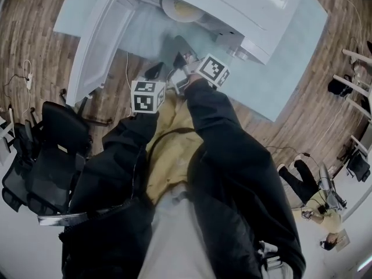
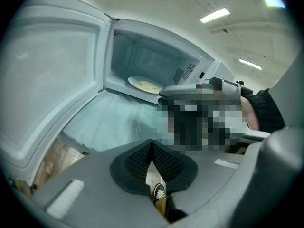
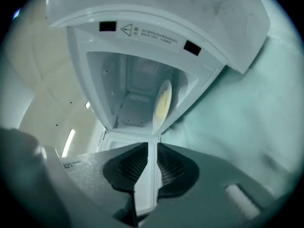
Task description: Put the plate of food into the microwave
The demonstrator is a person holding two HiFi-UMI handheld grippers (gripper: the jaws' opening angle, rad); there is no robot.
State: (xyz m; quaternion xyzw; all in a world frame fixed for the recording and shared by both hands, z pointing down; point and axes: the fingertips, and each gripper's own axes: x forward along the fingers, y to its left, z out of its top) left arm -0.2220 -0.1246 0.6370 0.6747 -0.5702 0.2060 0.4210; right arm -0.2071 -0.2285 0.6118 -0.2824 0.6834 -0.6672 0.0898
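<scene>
Plate of food point(image 2: 145, 85) sits flat on the floor of the microwave's point(image 1: 232, 4) cavity, toward its left side as I look in from the left gripper view; it holds a pale yellow portion. The microwave stands on the pale blue-green table point(image 1: 290, 68), and its door point(image 1: 96, 45) is swung wide open to the left.

My left hand-held gripper point(image 2: 152, 144) hangs in front of the opening and below it, angled downward, its pads pressed together at the tips with nothing between them. My right hand-held gripper point(image 3: 152, 148) is just before the open cavity, rolled onto its side so the plate looks upright in its view. Its jaws stand a narrow slit apart and hold nothing; only the white door shows through the gap. Neither touches the plate. A black office chair point(image 1: 52, 156) stands on the wooden floor point(image 1: 35, 34) to my left.
</scene>
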